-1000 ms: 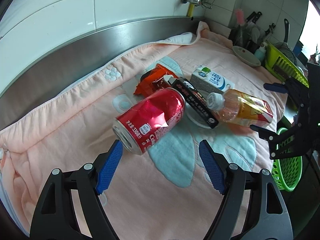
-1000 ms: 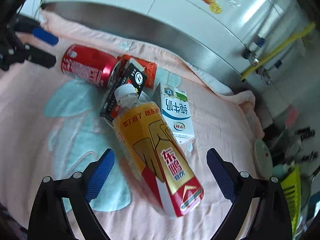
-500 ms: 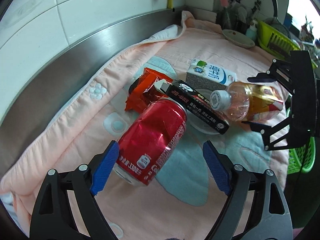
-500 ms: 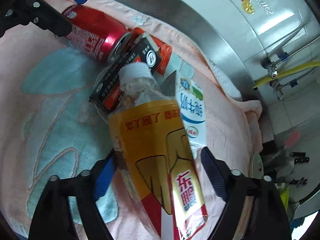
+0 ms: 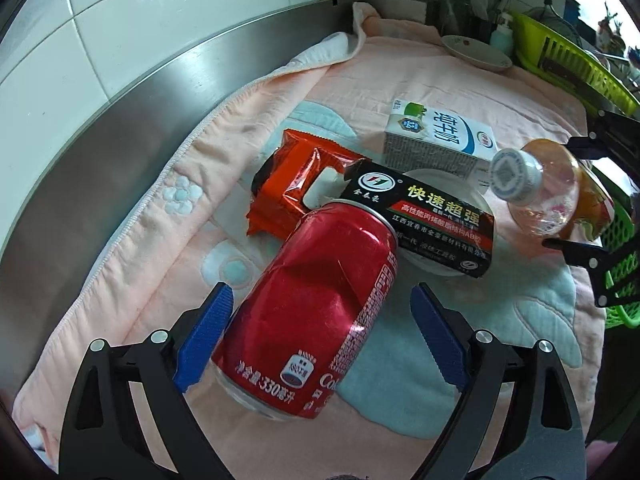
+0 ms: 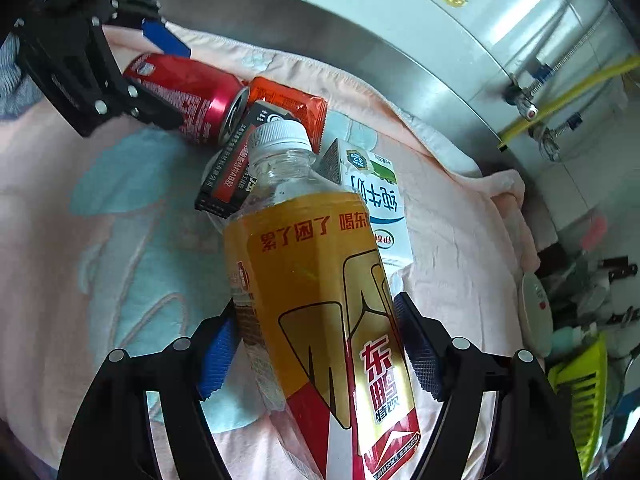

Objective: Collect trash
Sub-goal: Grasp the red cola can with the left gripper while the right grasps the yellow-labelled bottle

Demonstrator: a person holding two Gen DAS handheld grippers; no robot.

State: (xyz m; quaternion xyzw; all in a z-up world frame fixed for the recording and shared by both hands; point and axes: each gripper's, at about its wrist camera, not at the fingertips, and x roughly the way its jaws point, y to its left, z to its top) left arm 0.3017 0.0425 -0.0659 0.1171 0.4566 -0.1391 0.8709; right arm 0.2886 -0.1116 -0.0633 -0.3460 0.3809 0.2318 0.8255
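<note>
Our left gripper [image 5: 320,334] fills the bottom of its frame, jaws spread wide after just opening further, straddling the dented red can [image 5: 316,308] that lies on the pink towel [image 5: 152,216]; its left pad sits just beside the can, the right pad stands clear. Our right gripper [image 6: 316,354], at the bottom of its own view, has its blue pads pressed on both sides of the yellow-labelled bottle [image 6: 316,300], whose white cap points to upper centre.
</note>
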